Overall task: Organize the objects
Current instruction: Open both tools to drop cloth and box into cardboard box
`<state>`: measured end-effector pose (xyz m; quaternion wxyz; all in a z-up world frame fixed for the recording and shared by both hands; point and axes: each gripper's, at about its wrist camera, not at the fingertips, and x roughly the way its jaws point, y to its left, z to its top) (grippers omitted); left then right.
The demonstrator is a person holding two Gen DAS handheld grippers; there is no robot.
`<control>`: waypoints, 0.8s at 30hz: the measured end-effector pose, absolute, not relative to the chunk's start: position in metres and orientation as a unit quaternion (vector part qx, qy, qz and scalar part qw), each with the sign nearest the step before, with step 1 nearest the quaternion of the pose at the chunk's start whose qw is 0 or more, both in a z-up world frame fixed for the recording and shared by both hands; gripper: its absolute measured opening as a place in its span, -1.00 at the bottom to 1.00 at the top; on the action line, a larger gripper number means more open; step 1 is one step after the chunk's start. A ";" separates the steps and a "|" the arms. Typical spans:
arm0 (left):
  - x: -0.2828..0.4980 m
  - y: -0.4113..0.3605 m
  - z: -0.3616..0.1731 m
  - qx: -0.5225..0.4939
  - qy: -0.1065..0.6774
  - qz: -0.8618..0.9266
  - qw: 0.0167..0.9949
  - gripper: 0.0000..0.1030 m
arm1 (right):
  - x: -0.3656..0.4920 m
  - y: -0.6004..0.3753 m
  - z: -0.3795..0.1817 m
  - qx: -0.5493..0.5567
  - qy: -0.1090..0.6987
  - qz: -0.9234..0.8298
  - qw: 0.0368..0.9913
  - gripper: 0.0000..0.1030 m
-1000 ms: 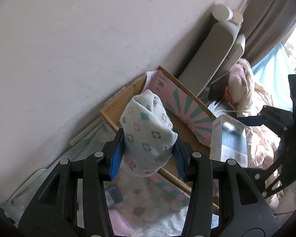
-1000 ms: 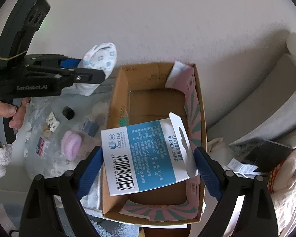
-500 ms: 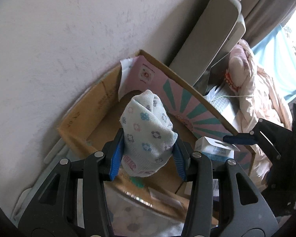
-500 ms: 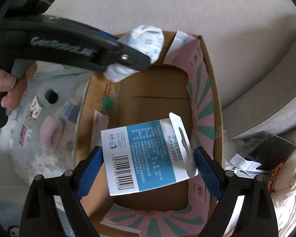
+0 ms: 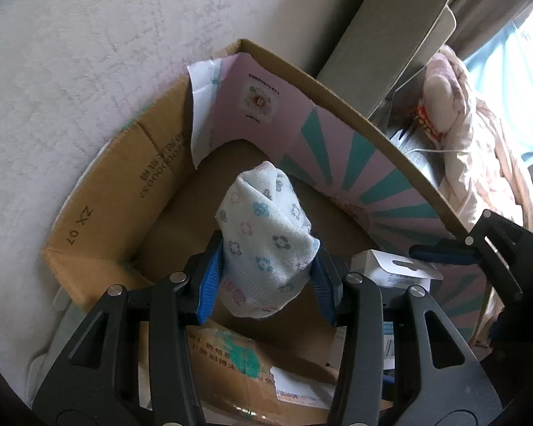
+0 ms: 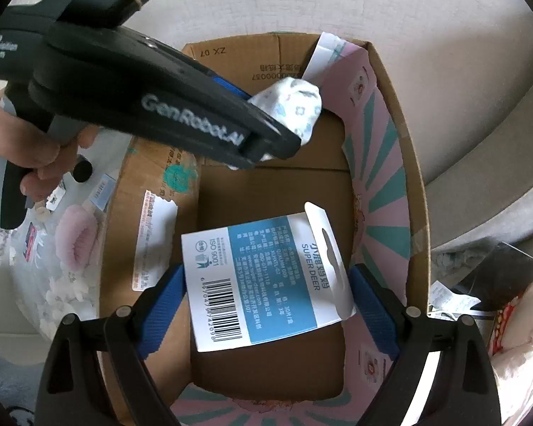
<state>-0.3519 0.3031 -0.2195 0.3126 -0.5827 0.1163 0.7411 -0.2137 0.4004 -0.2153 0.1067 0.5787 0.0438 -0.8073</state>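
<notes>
Grey cushion (image 5: 391,46) against the wall (image 5: 71,53); pink bedding (image 5: 479,135) beside it.

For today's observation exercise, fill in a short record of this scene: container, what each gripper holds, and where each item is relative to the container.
container: open cardboard box with pink and teal lining
left gripper: shut on rolled floral sock
right gripper: shut on blue and white packet
sock position: above the box floor, near the far end
packet position: above the box floor, near end
outside box: pink fuzzy item
</notes>
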 end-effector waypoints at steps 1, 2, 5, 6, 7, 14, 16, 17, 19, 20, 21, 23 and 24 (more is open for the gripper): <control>-0.352 0.304 -0.221 -0.582 0.119 0.741 0.313 -0.19 | -0.215 0.401 -0.215 0.578 0.046 -0.808 0.107 0.74; -0.351 0.303 -0.220 -0.583 0.119 0.741 0.313 -0.19 | -0.215 0.401 -0.215 0.576 0.047 -0.809 0.108 0.74; -0.351 0.299 -0.219 -0.583 0.118 0.741 0.311 -0.19 | -0.217 0.403 -0.212 0.576 0.047 -0.809 0.107 0.74; -0.351 0.299 -0.219 -0.583 0.118 0.742 0.308 -0.19 | -0.218 0.403 -0.212 0.576 0.047 -0.809 0.105 0.74; -0.351 0.298 -0.217 -0.581 0.121 0.746 0.302 -0.18 | -0.218 0.404 -0.211 0.576 0.047 -0.810 0.103 0.75; -0.350 0.298 -0.203 -0.566 0.125 0.759 0.298 1.00 | -0.217 0.417 -0.209 0.582 0.006 -0.809 0.084 0.99; -0.351 0.297 -0.200 -0.567 0.115 0.760 0.298 1.00 | -0.213 0.421 -0.204 0.573 -0.003 -0.815 0.083 0.99; -0.350 0.297 -0.199 -0.566 0.114 0.761 0.297 1.00 | -0.212 0.422 -0.203 0.574 -0.005 -0.815 0.080 0.99; -0.350 0.297 -0.198 -0.566 0.112 0.761 0.295 1.00 | -0.213 0.416 -0.203 0.579 -0.007 -0.812 0.078 0.99; -0.349 0.296 -0.197 -0.567 0.111 0.761 0.295 1.00 | -0.212 0.417 -0.202 0.579 -0.008 -0.812 0.078 0.99; -0.349 0.295 -0.196 -0.566 0.112 0.762 0.294 1.00 | -0.213 0.417 -0.200 0.578 -0.007 -0.813 0.078 0.99; -0.346 0.294 -0.193 -0.565 0.109 0.763 0.294 1.00 | -0.212 0.410 -0.199 0.576 -0.004 -0.814 0.075 0.99; -0.345 0.293 -0.191 -0.564 0.106 0.764 0.294 1.00 | -0.212 0.410 -0.198 0.575 -0.003 -0.814 0.075 0.99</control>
